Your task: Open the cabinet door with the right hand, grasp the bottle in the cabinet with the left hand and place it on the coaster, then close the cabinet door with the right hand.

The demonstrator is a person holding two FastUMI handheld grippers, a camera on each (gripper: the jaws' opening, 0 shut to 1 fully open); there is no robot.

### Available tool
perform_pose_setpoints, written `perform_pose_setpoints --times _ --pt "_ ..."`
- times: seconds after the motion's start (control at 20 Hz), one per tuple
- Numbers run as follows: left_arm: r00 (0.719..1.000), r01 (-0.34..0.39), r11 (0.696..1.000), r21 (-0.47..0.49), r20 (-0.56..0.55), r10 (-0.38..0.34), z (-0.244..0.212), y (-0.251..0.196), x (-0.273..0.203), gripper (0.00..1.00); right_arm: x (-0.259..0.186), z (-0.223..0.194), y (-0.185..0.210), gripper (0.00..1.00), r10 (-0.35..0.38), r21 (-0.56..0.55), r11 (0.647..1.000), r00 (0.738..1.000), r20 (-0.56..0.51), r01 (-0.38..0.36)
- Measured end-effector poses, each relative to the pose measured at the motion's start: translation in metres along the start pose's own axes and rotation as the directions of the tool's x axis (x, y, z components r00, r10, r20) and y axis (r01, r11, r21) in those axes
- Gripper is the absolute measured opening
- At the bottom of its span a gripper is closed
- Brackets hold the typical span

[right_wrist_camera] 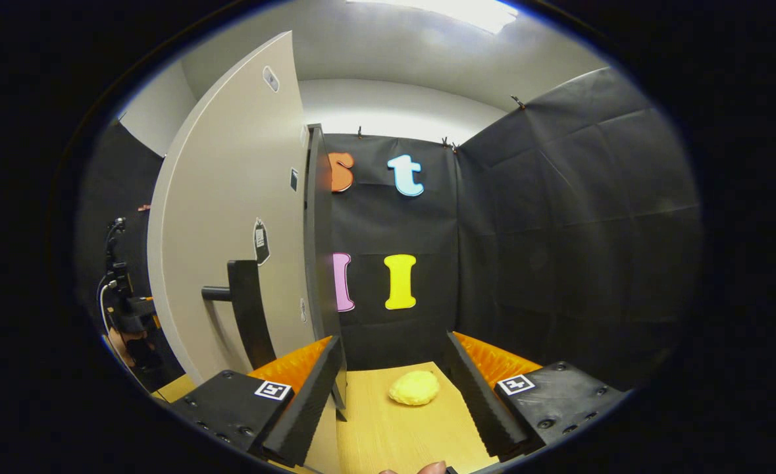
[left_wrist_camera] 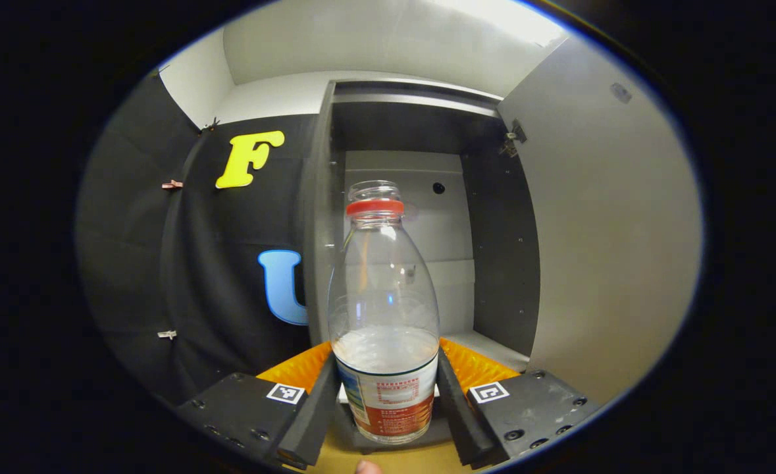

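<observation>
Item: bottle (left_wrist_camera: 384,316), upright at cabinet (left_wrist_camera: 493,263) mouth, clamped low by left gripper (left_wrist_camera: 385,401); right gripper (right_wrist_camera: 394,395) released beside open door (right_wrist_camera: 230,217); withdraw level, keeping grip firm below label.

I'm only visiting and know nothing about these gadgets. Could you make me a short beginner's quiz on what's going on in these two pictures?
1. True or false: the cabinet door stands open.
2. What does the left hand-held gripper hold between its fingers? A) a cup B) the bottle C) a sponge
3. Fill in: in the right gripper view, the right hand-held gripper is open, and a yellow lump lies on the wooden ____ ahead of it.

Key:
1. True; the cabinet's inside shows behind the bottle.
2. B; the fingers flank its labelled lower part.
3. Table.
</observation>
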State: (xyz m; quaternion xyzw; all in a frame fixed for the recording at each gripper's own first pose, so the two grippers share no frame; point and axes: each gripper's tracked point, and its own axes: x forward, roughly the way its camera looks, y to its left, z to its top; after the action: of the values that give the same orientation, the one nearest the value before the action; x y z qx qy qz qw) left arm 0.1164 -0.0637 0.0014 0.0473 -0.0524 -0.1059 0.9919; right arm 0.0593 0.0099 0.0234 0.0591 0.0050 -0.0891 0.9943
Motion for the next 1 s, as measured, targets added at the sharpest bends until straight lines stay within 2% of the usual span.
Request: perform_pose_setpoints --times 0.15,0.3,0.55,0.75,1.0 --pt "1.000 -0.005 1.000 0.028 -0.009 0.005 -0.017 0.012 -0.036 0.76 0.004 0.002 -0.003 0.97 -0.010 -0.021 1.000 1.000 0.009 0.010" --pt "1.000 0.021 1.000 0.000 -0.014 -0.021 -0.039 0.012 -0.065 0.76 0.002 0.002 -0.005 0.97 -0.021 -0.025 0.999 1.000 0.009 0.021" --pt "0.999 0.028 1.000 -0.012 -0.041 -0.028 -0.099 0.016 -0.104 0.76 -0.001 0.001 -0.009 0.97 -0.046 -0.032 0.998 0.999 0.005 0.046" --pt "0.993 0.102 0.995 -0.017 -0.054 -0.103 -0.155 0.007 -0.121 0.76 -0.002 0.001 -0.009 0.97 -0.061 -0.012 0.998 0.998 -0.001 0.061" --pt "0.984 0.156 0.987 -0.027 -0.087 -0.158 -0.215 0.002 -0.143 0.77 -0.004 0.002 -0.015 0.97 -0.099 -0.018 0.995 0.995 0.013 0.099"
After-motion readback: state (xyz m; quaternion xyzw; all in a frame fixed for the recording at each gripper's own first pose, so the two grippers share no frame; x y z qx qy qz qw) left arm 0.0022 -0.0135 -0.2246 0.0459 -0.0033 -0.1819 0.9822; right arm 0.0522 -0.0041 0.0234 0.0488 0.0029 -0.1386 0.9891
